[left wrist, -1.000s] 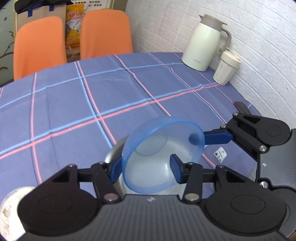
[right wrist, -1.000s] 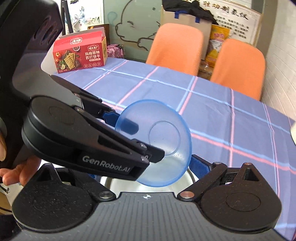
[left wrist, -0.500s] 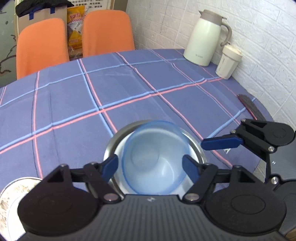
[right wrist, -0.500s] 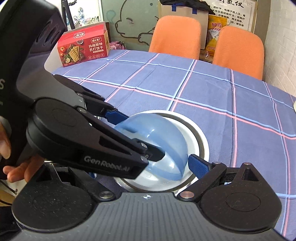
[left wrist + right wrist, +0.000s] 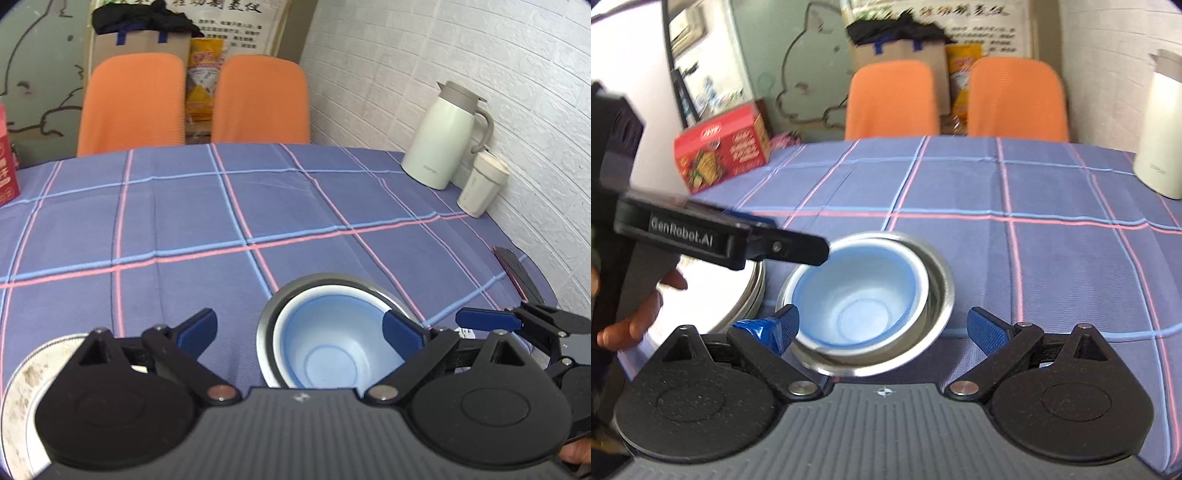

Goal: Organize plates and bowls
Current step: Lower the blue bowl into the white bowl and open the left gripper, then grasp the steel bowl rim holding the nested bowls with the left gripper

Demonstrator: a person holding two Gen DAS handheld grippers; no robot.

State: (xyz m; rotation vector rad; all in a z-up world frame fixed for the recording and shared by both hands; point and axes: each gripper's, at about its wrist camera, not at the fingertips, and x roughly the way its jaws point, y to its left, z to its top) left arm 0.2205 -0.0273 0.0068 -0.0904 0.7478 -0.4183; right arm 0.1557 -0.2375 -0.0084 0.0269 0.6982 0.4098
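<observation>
Blue bowl (image 5: pixel 332 343) now released into steel bowl (image 5: pixel 269 325), both hand-held grippers withdrawn.

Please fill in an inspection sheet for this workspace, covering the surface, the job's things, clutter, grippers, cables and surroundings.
Surface: round table under a purple plaid tablecloth.
Job's things: translucent blue plastic bowl nested inside the stainless steel bowl; white speckled plate beside it.
Clutter: red cracker box, cream thermal jug, cream lidded cup.
Grippers: left gripper open; right gripper open; neither holds anything.
Cables: nothing seen.
Surroundings: two orange chairs, white brick wall.
</observation>
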